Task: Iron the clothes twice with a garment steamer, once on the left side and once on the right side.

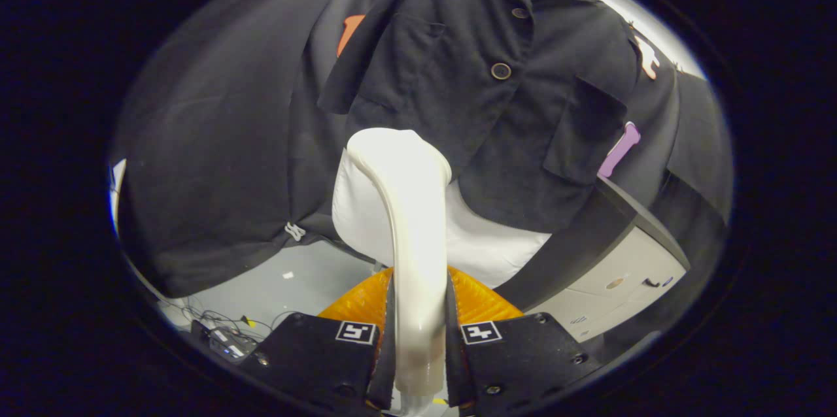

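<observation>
My gripper (pixel 418 319) is shut on the handle of a white garment steamer (pixel 409 221), both fingers pressing its sides. The steamer curves up and forward, and its head reaches the lower hem of a dark button-up shirt (pixel 484 97) hanging just beyond. The shirt has round buttons down its front and a flap pocket on each side. The steamer head sits below the shirt's left pocket, left of the button line. Whether the head touches the cloth I cannot tell.
White fabric (pixel 484 247) shows below the shirt's hem behind the steamer. A pale cabinet (pixel 621 280) with a dark top stands to the right. Cables and a small device (pixel 225 338) lie on the grey floor at the lower left.
</observation>
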`<state>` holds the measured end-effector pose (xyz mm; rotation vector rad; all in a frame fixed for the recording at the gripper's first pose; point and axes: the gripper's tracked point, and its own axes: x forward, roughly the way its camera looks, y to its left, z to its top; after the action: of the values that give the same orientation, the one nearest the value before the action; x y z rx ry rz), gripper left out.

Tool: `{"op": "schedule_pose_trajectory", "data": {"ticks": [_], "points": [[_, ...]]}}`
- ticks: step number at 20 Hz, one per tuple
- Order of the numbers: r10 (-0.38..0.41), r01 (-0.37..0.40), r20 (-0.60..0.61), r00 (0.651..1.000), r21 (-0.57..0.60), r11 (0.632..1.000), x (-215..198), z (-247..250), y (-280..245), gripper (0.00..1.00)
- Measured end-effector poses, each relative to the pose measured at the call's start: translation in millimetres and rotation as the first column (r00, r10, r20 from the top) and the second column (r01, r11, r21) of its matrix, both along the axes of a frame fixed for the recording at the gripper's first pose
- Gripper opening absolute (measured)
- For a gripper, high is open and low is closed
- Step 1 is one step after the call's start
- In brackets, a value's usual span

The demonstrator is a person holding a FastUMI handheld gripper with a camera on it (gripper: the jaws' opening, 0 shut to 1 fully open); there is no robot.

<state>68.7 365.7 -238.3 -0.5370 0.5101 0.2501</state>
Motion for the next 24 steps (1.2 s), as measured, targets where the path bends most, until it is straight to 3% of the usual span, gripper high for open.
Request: {"op": "schedule_pose_trajectory", "data": {"ticks": [8, 18, 24], "points": [[-0.001, 0.000, 0.009, 1.000, 0.113, 0.994, -38, 50, -85, 0.34], [-0.168, 0.163, 0.010, 0.986, 0.184, 0.969, -93, 96, -264, 0.34], [-0.252, 0.241, 0.022, 0.968, 0.213, 0.947, -119, 116, -341, 0.34]]}}
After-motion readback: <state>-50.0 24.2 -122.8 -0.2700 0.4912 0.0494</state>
